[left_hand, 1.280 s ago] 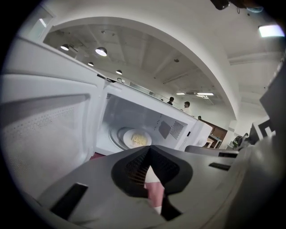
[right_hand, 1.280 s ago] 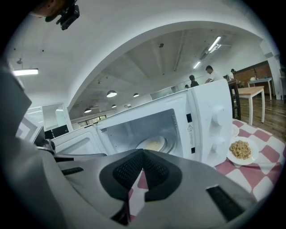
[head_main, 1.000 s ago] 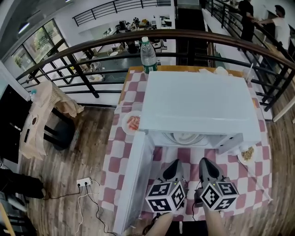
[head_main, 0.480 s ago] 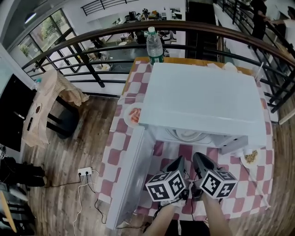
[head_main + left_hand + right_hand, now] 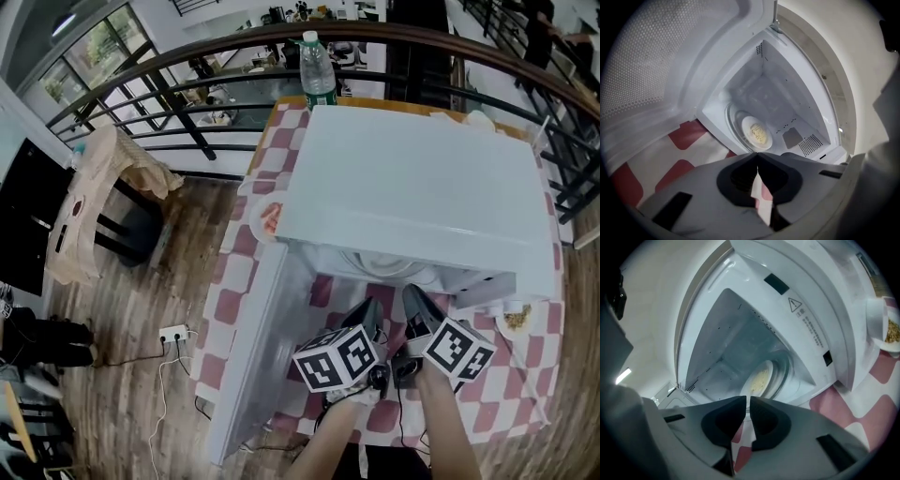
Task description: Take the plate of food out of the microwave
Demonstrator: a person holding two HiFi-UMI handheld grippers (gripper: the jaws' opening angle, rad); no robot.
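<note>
My left tool (image 5: 373,306) and right tool (image 5: 413,296) have neared the microwave (image 5: 412,187). The right tool's jaws are opening, narrow and empty, the left tool pinched closed, readying for the plate (image 5: 757,133).

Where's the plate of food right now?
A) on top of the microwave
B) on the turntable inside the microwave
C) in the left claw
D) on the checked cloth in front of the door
B: the left gripper view shows the plate of food lying on the glass turntable inside the microwave, whose door stands open.
</note>
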